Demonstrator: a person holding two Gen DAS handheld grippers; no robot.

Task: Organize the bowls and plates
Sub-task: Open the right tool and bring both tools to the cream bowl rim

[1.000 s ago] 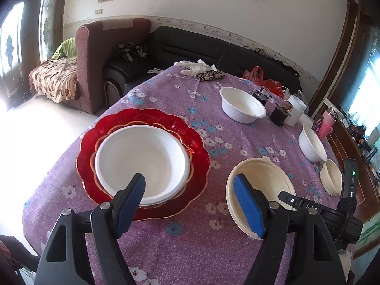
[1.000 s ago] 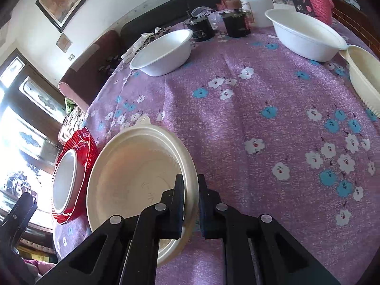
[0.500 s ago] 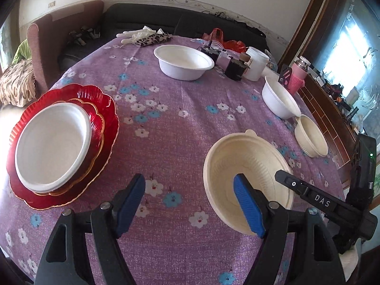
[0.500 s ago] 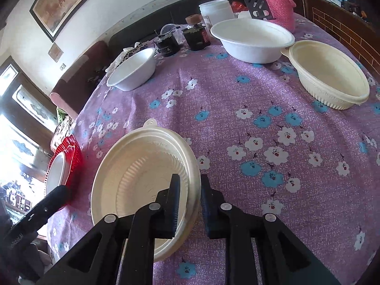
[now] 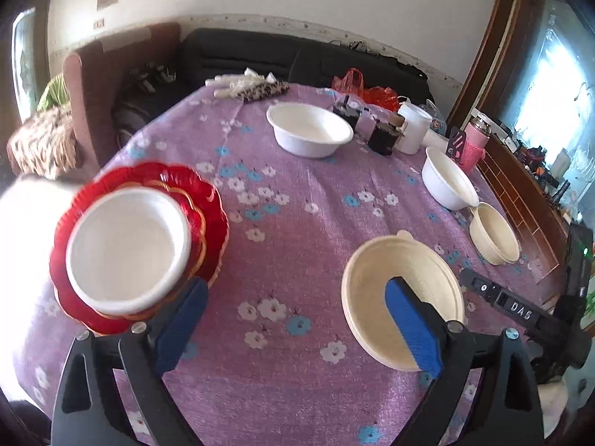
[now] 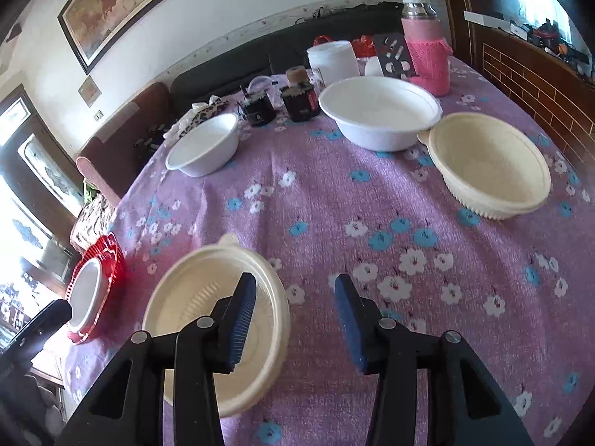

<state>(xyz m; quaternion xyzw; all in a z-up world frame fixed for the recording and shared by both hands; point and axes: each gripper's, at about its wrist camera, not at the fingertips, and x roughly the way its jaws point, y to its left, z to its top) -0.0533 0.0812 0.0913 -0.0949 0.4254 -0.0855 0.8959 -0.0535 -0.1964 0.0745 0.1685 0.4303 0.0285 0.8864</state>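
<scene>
We've got the right gripper opening, its jaws now clear of the cream bowl, which sits flat on the bench just left of it; a second ago those jaws were pinched shut on its rim, so we read this as a set-down. The left gripper is spreading wider too, empty, hovering between that bowl and the red plates carrying a white bowl. Other bowls wait farther back, well apart, likely next to be gathered into stacks.
</scene>
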